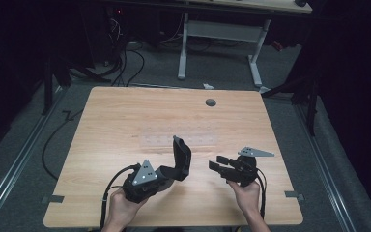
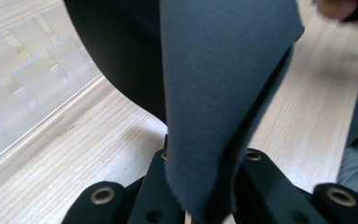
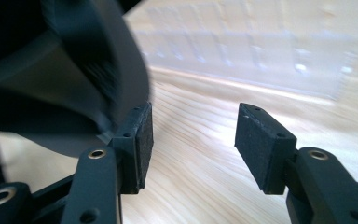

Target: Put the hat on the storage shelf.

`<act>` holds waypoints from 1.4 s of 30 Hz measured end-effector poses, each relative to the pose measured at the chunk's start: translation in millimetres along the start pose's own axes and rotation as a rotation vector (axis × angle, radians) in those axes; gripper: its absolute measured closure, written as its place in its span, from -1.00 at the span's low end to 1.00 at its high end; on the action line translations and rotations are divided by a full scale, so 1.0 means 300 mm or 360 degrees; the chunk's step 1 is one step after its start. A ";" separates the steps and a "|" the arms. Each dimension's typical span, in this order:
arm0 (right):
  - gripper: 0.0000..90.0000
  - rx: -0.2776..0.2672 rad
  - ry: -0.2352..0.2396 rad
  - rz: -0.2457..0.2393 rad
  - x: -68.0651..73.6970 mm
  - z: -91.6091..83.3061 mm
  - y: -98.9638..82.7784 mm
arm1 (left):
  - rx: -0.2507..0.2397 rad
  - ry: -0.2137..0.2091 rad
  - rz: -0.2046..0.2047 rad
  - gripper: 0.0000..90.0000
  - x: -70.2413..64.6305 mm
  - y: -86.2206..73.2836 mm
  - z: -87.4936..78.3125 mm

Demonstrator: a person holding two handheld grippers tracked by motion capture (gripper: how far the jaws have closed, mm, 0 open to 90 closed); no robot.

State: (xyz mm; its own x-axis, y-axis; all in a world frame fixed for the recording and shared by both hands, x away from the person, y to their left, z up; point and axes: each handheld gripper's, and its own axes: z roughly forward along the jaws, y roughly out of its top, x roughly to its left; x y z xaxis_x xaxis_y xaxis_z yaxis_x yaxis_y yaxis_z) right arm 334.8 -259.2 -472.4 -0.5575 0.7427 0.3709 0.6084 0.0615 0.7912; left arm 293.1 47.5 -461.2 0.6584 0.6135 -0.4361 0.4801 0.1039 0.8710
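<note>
While the left gripper [image 1: 170, 173] sits low and left of centre in the high view, its jaws are pinched tight on a dark grey, flexible pad [image 1: 181, 158] that stands up from them and curls toward the middle of the frame. In the left gripper view that pad [image 2: 219, 93] rises straight out of the clamped jaws at the bottom and spreads across the upper centre, the grey felt-like face turned to the camera and a black face curving off to the upper left.

Over at lower right of the high view, the right gripper [image 1: 218, 163] points left toward the pad, a small gap of bare wood between them. Its jaws stand spread, nothing between them: in the right gripper view the two black fingertips [image 3: 263, 144] frame only wood grain, and the pad [image 3: 88, 74] looms blurred in the upper left, just behind the left-hand fingertip; whether it touches there I cannot tell.

The wooden table [image 1: 125, 116] carries a clear plastic rack [image 1: 178, 141] just above the pad in the high view, its slotted dividers [image 2: 32, 79] showing at the left of the left gripper view.
</note>
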 end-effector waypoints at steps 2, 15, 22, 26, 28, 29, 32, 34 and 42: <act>0.01 0.0019 -0.0072 -0.0007 -0.025 0.001 -0.020 | -0.0016 0.0004 -0.0018 0.91 0.007 0.006 -0.004; -0.14 0.0158 -0.0581 -0.0154 -0.119 0.017 -0.106 | -0.0105 0.0114 -0.0129 0.90 0.070 0.046 -0.010; -0.19 0.0202 -0.0717 -0.0201 -0.138 0.032 -0.126 | -0.0167 0.0161 -0.0176 0.90 0.104 0.069 -0.021; -0.23 0.0241 -0.0748 -0.0215 -0.147 0.051 -0.146 | -0.0211 0.0181 -0.0197 0.90 0.116 0.088 -0.034; -0.23 0.0241 -0.0754 -0.0220 -0.147 0.051 -0.146 | -0.0223 0.0188 -0.0194 0.91 0.120 0.096 -0.038; -0.24 0.0241 -0.0756 -0.0217 -0.150 0.051 -0.145 | -0.0246 0.0193 -0.0193 0.90 0.125 0.109 -0.042; -0.24 0.0240 -0.0758 -0.0215 -0.150 0.051 -0.145 | -0.0288 0.0199 -0.0208 0.90 0.136 0.130 -0.048; -0.24 0.0240 -0.0757 -0.0218 -0.151 0.051 -0.145 | -0.0308 0.0209 -0.0203 0.90 0.143 0.140 -0.052; -0.25 0.0239 -0.0754 -0.0217 -0.151 0.051 -0.145 | -0.0344 0.0207 -0.0203 0.90 0.153 0.184 -0.053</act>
State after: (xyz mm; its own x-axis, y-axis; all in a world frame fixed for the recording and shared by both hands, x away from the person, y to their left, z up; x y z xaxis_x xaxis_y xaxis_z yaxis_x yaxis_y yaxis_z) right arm 342.2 -285.3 -531.1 -0.3413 0.9398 -0.0192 0.6419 0.2480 0.7256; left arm 340.6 94.0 -429.6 0.5143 0.6785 -0.5246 0.4100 0.3427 0.8453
